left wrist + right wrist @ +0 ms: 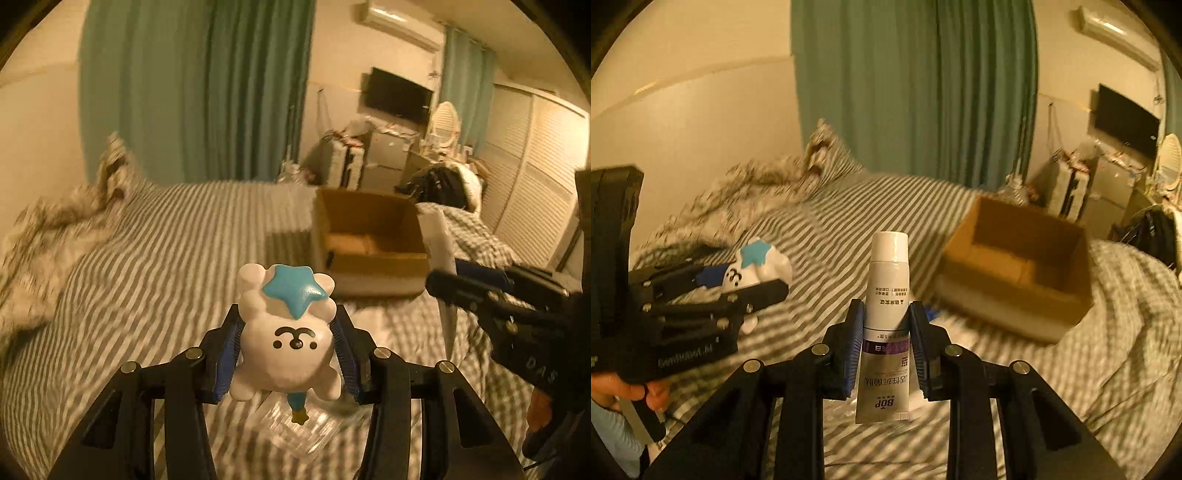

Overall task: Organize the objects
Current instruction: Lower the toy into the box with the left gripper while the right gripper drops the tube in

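Observation:
My left gripper is shut on a white toy figure with a blue star on its head, held above the striped bed. It also shows at the left of the right wrist view. My right gripper is shut on a white toothpaste tube, cap pointing away. The tube and the right gripper show at the right of the left wrist view. An open cardboard box stands on the bed ahead, also in the right wrist view; it looks nearly empty.
The bed has a striped sheet with a rumpled duvet and pillow at the far left. Green curtains hang behind. A suitcase, a cabinet and a TV stand past the bed. Something clear lies under the left gripper.

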`<action>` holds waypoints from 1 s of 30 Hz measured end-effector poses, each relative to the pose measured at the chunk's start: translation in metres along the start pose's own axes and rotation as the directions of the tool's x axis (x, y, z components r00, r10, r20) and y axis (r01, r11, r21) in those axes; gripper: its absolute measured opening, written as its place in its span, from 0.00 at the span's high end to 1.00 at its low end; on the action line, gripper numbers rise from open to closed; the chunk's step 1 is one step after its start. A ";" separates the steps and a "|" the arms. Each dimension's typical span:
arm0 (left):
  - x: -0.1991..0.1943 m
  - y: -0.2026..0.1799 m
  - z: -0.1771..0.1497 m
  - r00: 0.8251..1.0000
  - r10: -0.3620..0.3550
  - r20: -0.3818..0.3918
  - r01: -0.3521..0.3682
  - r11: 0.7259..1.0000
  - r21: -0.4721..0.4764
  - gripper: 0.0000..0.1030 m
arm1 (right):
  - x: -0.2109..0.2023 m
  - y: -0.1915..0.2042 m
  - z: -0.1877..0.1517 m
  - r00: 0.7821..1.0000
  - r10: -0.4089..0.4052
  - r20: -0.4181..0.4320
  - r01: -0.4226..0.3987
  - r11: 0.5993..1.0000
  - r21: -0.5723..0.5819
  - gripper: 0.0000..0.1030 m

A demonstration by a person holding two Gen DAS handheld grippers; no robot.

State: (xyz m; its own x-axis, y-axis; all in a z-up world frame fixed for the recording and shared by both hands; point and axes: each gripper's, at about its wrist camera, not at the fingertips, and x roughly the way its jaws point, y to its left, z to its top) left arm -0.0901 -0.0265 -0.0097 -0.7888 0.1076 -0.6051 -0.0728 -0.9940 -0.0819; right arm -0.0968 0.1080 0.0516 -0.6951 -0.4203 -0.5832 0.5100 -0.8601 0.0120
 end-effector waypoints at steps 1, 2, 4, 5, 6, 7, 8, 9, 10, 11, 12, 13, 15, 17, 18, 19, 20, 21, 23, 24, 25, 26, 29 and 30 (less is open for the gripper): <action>0.006 -0.010 0.011 1.000 -0.014 0.010 0.014 1.000 0.015 0.53 | -0.002 -0.010 0.008 1.000 -0.016 0.013 0.016 1.000 0.001 0.76; 0.011 -0.016 0.019 1.000 -0.023 0.016 0.023 0.999 0.023 0.53 | -0.003 -0.019 0.016 0.999 -0.031 0.023 0.031 1.000 0.002 0.76; 0.024 -0.031 0.038 0.998 -0.048 0.026 0.047 0.998 0.037 0.53 | -0.002 -0.037 0.029 0.998 -0.058 0.037 0.058 0.998 0.008 0.76; 0.030 -0.036 0.045 0.998 -0.058 0.030 0.056 0.997 0.044 0.53 | -0.001 -0.045 0.034 0.997 -0.070 0.040 0.069 0.998 0.009 0.76; 0.037 -0.040 0.054 0.997 -0.067 0.034 0.065 0.997 0.049 0.53 | 0.001 -0.053 0.040 0.996 -0.081 0.045 0.081 0.997 0.013 0.76; 0.048 -0.047 0.065 0.997 -0.073 0.038 0.070 0.996 0.055 0.53 | 0.005 -0.064 0.047 0.995 -0.090 0.045 0.089 0.996 0.019 0.76; 0.054 -0.050 0.071 0.997 -0.072 0.039 0.069 0.996 0.059 0.53 | 0.007 -0.074 0.050 0.995 -0.095 0.043 0.094 0.995 0.024 0.76; 0.066 -0.055 0.080 0.997 -0.066 0.043 0.063 0.996 0.067 0.53 | 0.012 -0.084 0.055 0.994 -0.105 0.044 0.104 0.994 0.031 0.76; 0.076 -0.061 0.087 0.997 -0.057 0.043 0.053 0.996 0.075 0.53 | 0.018 -0.092 0.059 0.992 -0.120 0.045 0.118 0.992 0.035 0.76; 0.087 -0.065 0.093 0.998 -0.054 0.038 0.051 0.996 0.079 0.53 | 0.022 -0.101 0.062 0.991 -0.130 0.045 0.128 0.991 0.039 0.76; 0.094 -0.066 0.096 0.998 -0.058 0.036 0.055 0.995 0.079 0.53 | 0.028 -0.110 0.067 0.990 -0.133 0.042 0.131 0.990 0.047 0.76; 0.107 -0.069 0.102 0.998 -0.058 0.033 0.055 0.995 0.078 0.53 | 0.035 -0.120 0.070 0.990 -0.135 0.037 0.133 0.989 0.060 0.76; 0.126 -0.073 0.107 0.999 -0.048 0.025 0.046 0.996 0.080 0.53 | 0.049 -0.136 0.074 0.990 -0.138 0.023 0.136 0.987 0.080 0.76; 0.145 -0.074 0.110 0.999 -0.048 0.014 0.047 0.996 0.073 0.53 | 0.064 -0.151 0.075 0.988 -0.155 0.006 0.154 0.984 0.094 0.76; 0.153 -0.075 0.110 0.999 -0.049 0.006 0.049 0.996 0.071 0.53 | 0.072 -0.158 0.073 0.987 -0.159 -0.005 0.159 0.982 0.102 0.76; 0.165 -0.074 0.111 0.999 -0.050 -0.007 0.050 0.996 0.070 0.53 | 0.079 -0.165 0.071 0.987 -0.158 -0.014 0.159 0.980 0.118 0.76; 0.172 -0.076 0.111 0.999 -0.051 -0.014 0.052 0.996 0.071 0.53 | 0.085 -0.171 0.068 0.988 -0.155 -0.023 0.157 0.979 0.131 0.76; 0.179 -0.077 0.109 0.998 -0.055 -0.023 0.056 0.996 0.074 0.53 | 0.091 -0.177 0.063 0.987 -0.155 -0.032 0.158 0.977 0.142 0.76; 0.193 -0.080 0.106 0.997 -0.062 -0.041 0.066 0.995 0.080 0.52 | 0.101 -0.189 0.053 0.986 -0.157 -0.049 0.163 0.973 0.162 0.76; 0.199 -0.081 0.105 0.996 -0.068 -0.051 0.073 0.994 0.082 0.51 | 0.105 -0.192 0.049 0.987 -0.152 -0.055 0.159 0.973 0.168 0.76; 0.203 -0.083 0.101 0.995 -0.081 -0.061 0.086 0.993 0.084 0.47 | 0.108 -0.195 0.044 0.987 -0.145 -0.063 0.154 0.972 0.176 0.76; 0.205 -0.084 0.101 0.994 -0.088 -0.066 0.093 0.992 0.086 0.37 | 0.110 -0.198 0.041 0.987 -0.145 -0.069 0.155 0.971 0.182 0.76; 0.204 -0.088 0.101 0.997 -0.060 -0.052 0.064 0.995 0.079 0.19 | 0.111 -0.200 0.038 0.980 -0.184 -0.076 0.194 0.966 0.171 0.70; 0.202 -0.089 0.100 0.997 -0.058 -0.049 0.062 0.995 0.075 0.17 | 0.108 -0.200 0.039 0.974 -0.213 -0.071 0.222 0.961 0.163 0.67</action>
State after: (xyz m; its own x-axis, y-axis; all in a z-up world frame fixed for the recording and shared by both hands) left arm -0.3038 0.0813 -0.0452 -0.7522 0.1661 -0.6376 -0.1668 -0.9842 -0.0595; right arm -0.2935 0.2236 0.0184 -0.7500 -0.2058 -0.6286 0.2534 -0.9672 0.0142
